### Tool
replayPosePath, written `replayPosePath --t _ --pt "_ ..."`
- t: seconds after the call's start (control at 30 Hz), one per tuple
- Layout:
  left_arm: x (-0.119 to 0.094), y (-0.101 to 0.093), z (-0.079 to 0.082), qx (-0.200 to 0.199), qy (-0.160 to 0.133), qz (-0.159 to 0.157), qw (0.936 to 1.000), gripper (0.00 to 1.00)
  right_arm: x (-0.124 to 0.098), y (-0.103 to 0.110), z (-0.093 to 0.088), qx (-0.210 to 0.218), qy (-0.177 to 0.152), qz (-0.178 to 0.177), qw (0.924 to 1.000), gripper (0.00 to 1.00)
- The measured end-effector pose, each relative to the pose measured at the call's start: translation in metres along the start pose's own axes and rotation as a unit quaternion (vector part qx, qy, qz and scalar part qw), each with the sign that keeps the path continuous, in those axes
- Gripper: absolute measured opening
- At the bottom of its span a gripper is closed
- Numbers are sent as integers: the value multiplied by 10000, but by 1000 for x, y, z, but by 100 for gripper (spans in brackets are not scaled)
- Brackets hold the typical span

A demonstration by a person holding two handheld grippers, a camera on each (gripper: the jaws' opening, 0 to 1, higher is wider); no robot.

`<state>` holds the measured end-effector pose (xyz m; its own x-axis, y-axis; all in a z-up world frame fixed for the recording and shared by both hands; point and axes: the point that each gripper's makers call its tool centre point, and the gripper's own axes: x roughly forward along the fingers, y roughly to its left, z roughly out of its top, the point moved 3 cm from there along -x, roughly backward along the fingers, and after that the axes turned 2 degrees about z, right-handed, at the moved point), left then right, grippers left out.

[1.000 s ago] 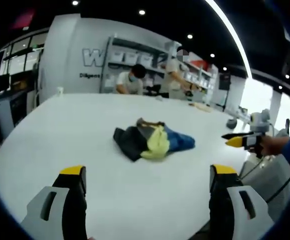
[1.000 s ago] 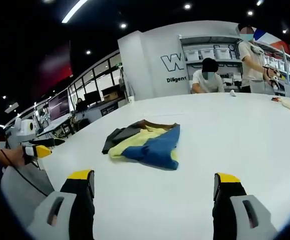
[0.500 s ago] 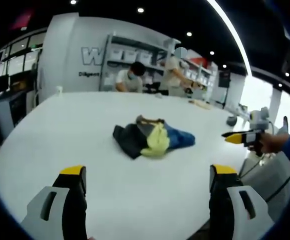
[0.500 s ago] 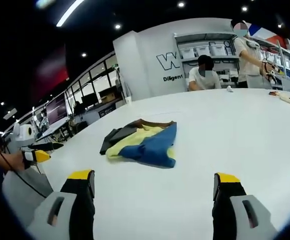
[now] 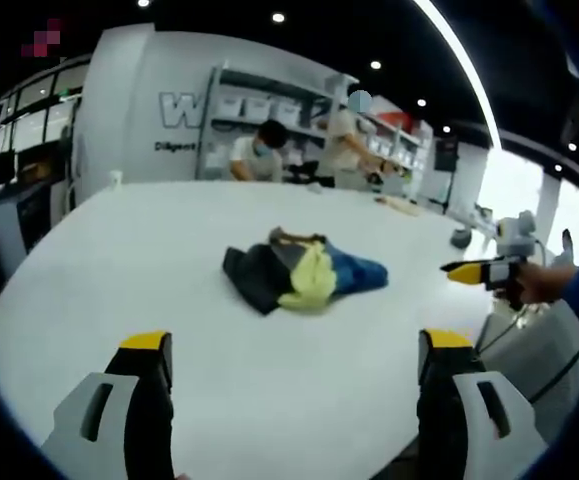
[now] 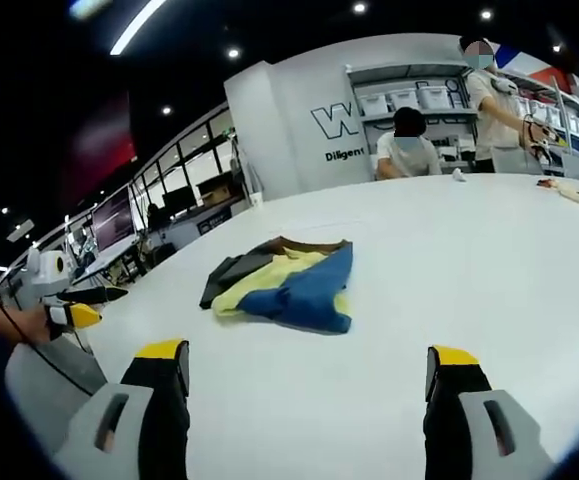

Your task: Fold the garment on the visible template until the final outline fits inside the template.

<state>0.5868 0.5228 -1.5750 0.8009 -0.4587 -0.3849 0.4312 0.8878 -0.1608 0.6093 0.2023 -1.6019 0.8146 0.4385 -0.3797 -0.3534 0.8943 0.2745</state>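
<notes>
clothes in a heap, both grippers waiting

the garment (image 5: 302, 277) lies in a crumpled pile near the middle of the big white table (image 5: 119, 260). it has dark, yellow and blue parts all bunched up. in the right gripper view the garment (image 6: 287, 285) has its blue part nearest and its dark part on the far left side. no template outline can be made out on the table, so i cannot tell if the pile sits inside one.

the left gripper (image 5: 294, 360) hangs over the near edge of the table with its jaws spread wide and nothing between them. the right gripper (image 6: 309, 370) is the same, wide apart and empty. both are well apart from the garment, one on each side of it, probably so each can take a side of the cloth.

the folding looks not yet started. the pile needs spreading flat first.

far off, two people (image 5: 254, 152) stand by shelves (image 6: 424, 100) at the table's far edge.
</notes>
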Motion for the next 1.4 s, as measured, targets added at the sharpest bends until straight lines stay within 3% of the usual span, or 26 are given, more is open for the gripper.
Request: replayPosePath --t 0.5,0.73,0.83,0.97,1.03,1.13,1.23,1.33,1.4 --pt "1 1 -2 -24 19 -76 10000 97 3 3 1 -26 39 47 10000 98" --pt "10 -5 -6 -10 135 -280 9995 95 2 1 4 15 -6 26 10000 97" --pt "21 -7 8 -388 -96 -380 9985 94 0 -2 5 35 -69 14 10000 97" --pt "39 -2 25 -311 -194 -373 9986 93 -2 -2 3 31 -48 11 10000 97" --pt "54 -2 44 -348 -332 -460 9978 92 -4 -2 1 39 -38 3 10000 97" --pt "74 1 60 -215 -359 -626 9972 89 -5 -2 -2 103 -27 -35 9999 96" --pt "98 -2 75 59 -216 -768 9968 87 -8 0 -4 183 -28 -75 9998 96" --pt "120 -6 78 459 134 -934 9945 78 -7 -2 -5 204 -13 -93 9997 95" --pt "129 -7 81 687 188 -991 9925 76 -8 -4 -5 200 -32 -119 9997 94"
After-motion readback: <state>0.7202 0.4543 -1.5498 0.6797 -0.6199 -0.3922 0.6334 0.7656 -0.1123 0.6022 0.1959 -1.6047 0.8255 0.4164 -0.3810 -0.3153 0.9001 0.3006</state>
